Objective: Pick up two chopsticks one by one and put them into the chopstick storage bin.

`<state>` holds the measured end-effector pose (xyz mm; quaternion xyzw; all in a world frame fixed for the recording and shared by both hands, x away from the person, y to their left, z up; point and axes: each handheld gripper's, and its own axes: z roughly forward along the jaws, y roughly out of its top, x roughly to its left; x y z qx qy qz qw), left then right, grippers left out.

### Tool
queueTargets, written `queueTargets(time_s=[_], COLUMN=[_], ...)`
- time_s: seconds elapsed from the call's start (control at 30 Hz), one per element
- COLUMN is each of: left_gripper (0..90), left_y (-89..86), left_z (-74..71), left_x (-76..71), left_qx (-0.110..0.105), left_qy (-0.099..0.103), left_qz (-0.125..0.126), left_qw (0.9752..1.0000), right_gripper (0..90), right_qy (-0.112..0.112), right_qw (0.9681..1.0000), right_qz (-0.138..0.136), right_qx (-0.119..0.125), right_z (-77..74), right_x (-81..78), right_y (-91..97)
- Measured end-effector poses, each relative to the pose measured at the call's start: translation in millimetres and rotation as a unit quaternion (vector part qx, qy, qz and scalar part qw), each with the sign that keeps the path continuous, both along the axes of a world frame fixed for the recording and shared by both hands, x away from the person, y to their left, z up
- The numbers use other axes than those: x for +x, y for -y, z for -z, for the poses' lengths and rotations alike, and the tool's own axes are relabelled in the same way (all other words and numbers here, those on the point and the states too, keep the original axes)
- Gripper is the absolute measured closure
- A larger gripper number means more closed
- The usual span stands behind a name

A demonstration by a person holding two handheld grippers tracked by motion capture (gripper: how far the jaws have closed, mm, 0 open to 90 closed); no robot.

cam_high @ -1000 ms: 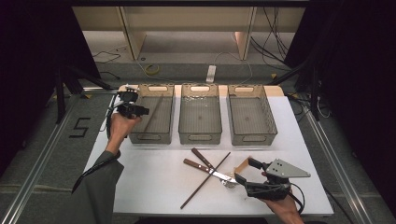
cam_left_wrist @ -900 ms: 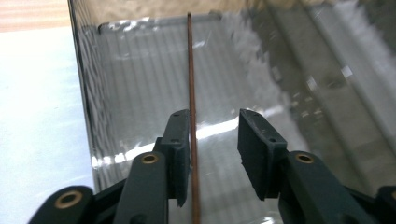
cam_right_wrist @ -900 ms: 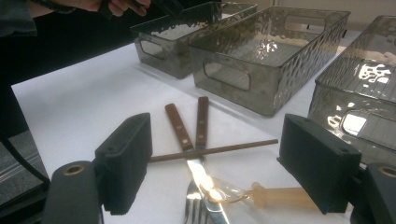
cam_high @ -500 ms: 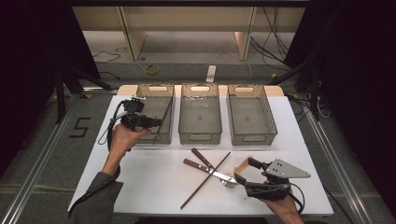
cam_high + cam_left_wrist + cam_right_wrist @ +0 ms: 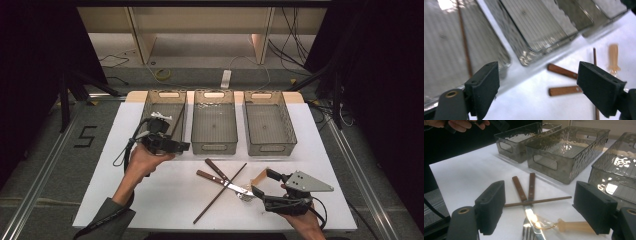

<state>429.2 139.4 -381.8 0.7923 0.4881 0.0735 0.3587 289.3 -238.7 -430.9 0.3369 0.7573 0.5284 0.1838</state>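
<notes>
A dark brown chopstick [image 5: 177, 121] [image 5: 464, 42] lies slantwise in the left clear bin [image 5: 150, 107]. My left gripper [image 5: 183, 146] [image 5: 537, 82] hovers at that bin's near end; its jaws have just been opening and stand open with nothing between them. On the white table [image 5: 115, 175] two wood-handled utensils, a knife [image 5: 220, 181] [image 5: 519, 188] and a fork [image 5: 216, 169] [image 5: 532, 185], lie under a second chopstick [image 5: 220, 192] [image 5: 539, 201]. A pale-handled utensil [image 5: 574, 226] lies beside them. My right gripper [image 5: 261, 183] [image 5: 537, 202] rests open, low over the utensils' metal ends.
The middle bin [image 5: 215, 145] [image 5: 554, 163] and right bin [image 5: 292, 130] [image 5: 606, 167] stand side by side at the back of the table. A person's left hand [image 5: 461, 125] appears at the top left of the right gripper view.
My left hand has come from the left bin's far left corner toward its near end. Its jaws opened and the chopstick now lies in that bin. The right gripper has kept still.
</notes>
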Motion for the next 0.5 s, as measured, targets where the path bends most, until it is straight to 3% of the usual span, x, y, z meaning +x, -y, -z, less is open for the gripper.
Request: queueTargets(time_s=[0.37,0.5], left_gripper=[16.5,16.5], left_y=[37.1,45.1], left_z=[21.9,26.0], left_x=[-31.8,-39.8], left_qx=[0.039,0.029], left_qy=[-0.026,-0.037], left_qz=[0.05,0.065], left_qw=[0.9976,0.9968], right_gripper=[26.2,26.2], right_qy=[0.001,-0.001], right_qw=[1.0,1.0], right_qz=[-0.003,0.001], right_qx=[-0.003,-0.003], right_z=[0.1,0.5], right_x=[-0.5,-0.1], right_y=[-0.7,-0.1])
